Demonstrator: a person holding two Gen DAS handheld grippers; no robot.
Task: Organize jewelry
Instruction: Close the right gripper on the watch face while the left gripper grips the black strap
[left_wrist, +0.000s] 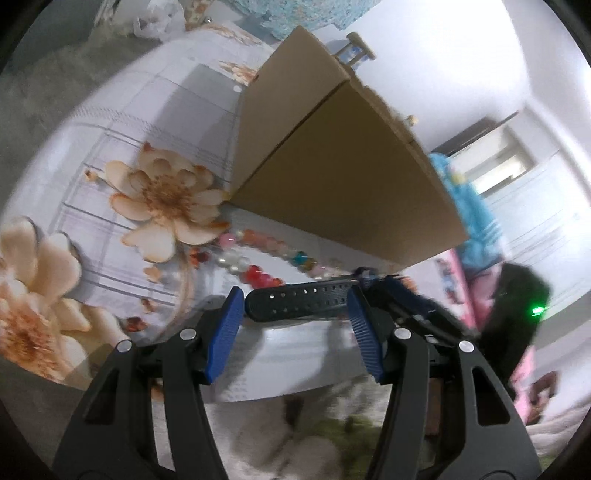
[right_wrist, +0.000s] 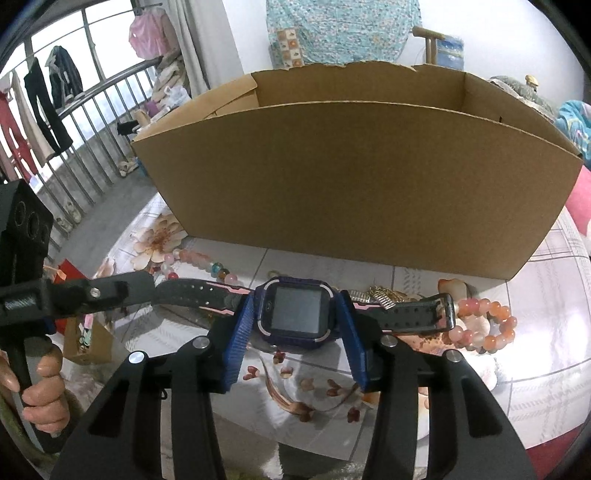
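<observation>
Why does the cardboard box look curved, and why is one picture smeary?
Right wrist view: the fisheye lens bows the cardboard box front; the smartwatch in the right tool is sharp. Left wrist view: tilted, motion-blurred, smearing the bead bracelets; the watch strap stays fairly crisp.
</observation>
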